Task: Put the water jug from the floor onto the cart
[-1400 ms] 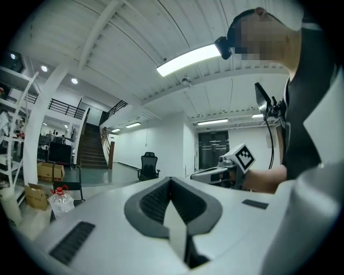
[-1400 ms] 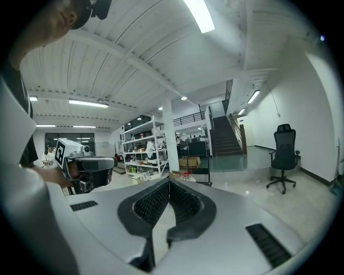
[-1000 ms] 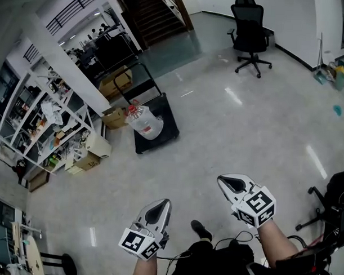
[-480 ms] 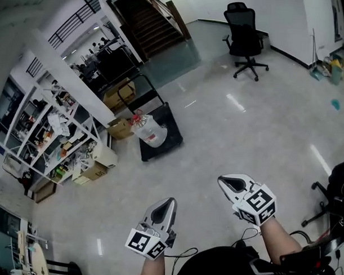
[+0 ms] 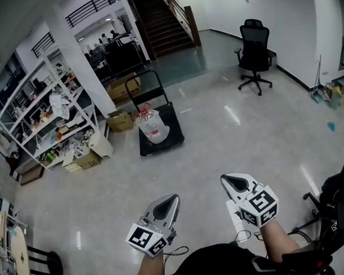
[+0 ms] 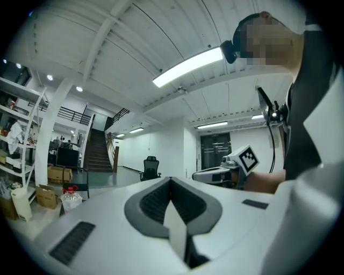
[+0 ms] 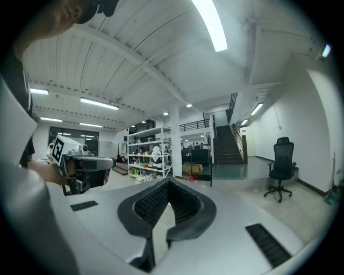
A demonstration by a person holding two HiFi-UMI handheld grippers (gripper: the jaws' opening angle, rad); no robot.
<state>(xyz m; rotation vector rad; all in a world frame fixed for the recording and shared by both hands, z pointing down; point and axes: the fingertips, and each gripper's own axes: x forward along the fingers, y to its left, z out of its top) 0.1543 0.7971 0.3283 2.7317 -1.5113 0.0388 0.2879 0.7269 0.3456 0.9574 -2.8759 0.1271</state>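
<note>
The water jug [image 5: 152, 126] already stood on the cart [image 5: 173, 142], on the black deck at the end nearest the push handle, its red cap towards the handle. From this far off it was hard to tell whether it sat fully upright or leaned a little. Cardboard boxes [image 5: 121, 121] lay just beside the cart, with the shelving [image 5: 46, 121] further left and an office chair [image 5: 255, 52] well apart on the open floor.

Both grippers were held low in front of the person, well away from the cart. The left gripper [image 5: 172, 198] had its jaws pressed together with nothing between them, and the right gripper [image 5: 226, 179] was the same: jaws together, empty (each gripper view showed only the room beyond the tips).

Judged from this, the placing looked finished and the step in hand was coming away and confirming the result. To do that well, the jaws were best kept together and pointed roughly level, clear of the body and cables. The jug deserved a steady look to see that its base sat wholly on the deck and not over an edge. If it leaned, the sound fix would be to come in from the open side of the cart, open both grippers only when near, and steady it with both, since such a cart might roll if pushed
</note>
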